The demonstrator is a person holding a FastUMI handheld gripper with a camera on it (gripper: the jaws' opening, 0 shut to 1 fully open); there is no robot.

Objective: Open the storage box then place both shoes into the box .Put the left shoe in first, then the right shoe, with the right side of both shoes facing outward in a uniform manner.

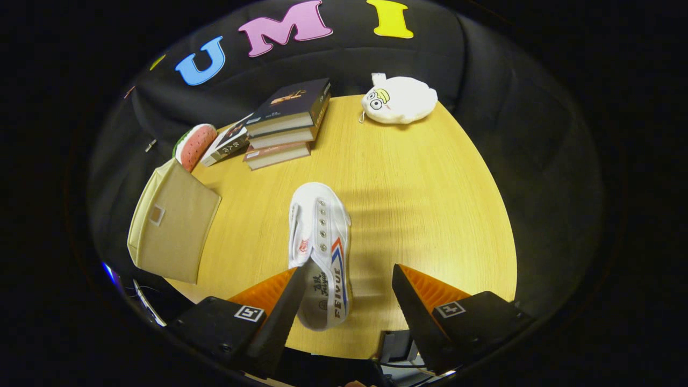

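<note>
Between the spread tongs (348, 284), a shoe (321, 248).

Shoe (321, 242): white canvas, red and blue angled stripes on the side, metal eyelets, dark lettering, small red mark.
Storage box (173, 221): plain beige fabric.
Bench (424, 204): yellow wood grain.
Books (287, 121): dark covers, pale page edges.
Plush toy (400, 99): white, yellow and black face markings.
Watermelon-slice cushion (194, 144): red, green rim.

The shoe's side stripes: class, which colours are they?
Red and blue on the white shoe, clearest in the gripper view.
</note>
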